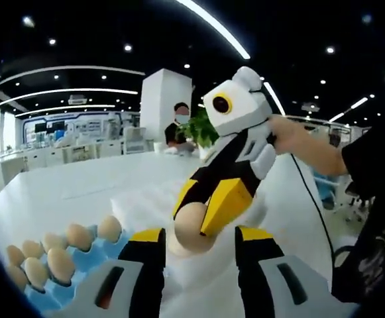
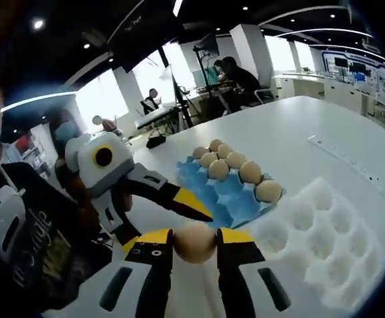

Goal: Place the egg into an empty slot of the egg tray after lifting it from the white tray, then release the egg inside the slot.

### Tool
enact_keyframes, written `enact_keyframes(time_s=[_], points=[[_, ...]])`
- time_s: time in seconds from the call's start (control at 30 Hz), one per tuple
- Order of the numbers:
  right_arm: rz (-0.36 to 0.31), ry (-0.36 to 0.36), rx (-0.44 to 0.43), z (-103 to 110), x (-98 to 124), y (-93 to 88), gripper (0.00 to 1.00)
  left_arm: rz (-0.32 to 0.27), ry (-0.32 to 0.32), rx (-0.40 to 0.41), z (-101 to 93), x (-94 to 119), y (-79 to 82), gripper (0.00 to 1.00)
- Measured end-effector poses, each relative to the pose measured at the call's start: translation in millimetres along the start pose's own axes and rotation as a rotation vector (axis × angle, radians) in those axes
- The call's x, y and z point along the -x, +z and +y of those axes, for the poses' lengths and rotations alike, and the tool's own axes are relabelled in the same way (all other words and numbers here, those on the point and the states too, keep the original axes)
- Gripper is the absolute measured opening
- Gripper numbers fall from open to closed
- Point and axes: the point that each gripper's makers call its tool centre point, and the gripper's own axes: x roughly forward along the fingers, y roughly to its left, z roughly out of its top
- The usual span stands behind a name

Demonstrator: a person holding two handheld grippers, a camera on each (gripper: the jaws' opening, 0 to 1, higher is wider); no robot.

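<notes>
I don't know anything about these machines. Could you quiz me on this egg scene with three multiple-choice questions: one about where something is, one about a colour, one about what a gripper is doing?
1. Where is the held egg?
A. In a slot of the blue tray
B. Between the right gripper's jaws, in the air
C. On the floor

2. What colour is the egg tray that already has eggs in it?
A. Blue
B. Red
C. Black

3. What is the left gripper doing?
A. Clamped on an egg
B. Open, holding nothing
C. Gripping the white tray

Answers:
1 B: in the right gripper view the right gripper pinches it, short of the white tray.
2 A: eggs sit in a blue tray.
3 B: its jaws stand apart, and the egg beyond them is in the other gripper.
</notes>
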Motion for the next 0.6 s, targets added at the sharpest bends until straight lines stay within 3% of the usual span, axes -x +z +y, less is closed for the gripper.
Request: enact_keyframes(time_s=[0.17, 0.6], points=[[0.011, 0.003, -0.015, -1.3, -5.1, 0.4, 0.28, 0.017, 0.026, 0.009, 4.4, 0.4, -2.3, 0.31], [0.008, 0.026, -0.071, 4.3, -7.8, -3.5, 0.28, 0.021, 0.049, 0.014, 11.5, -0.5, -5.3, 0.27]])
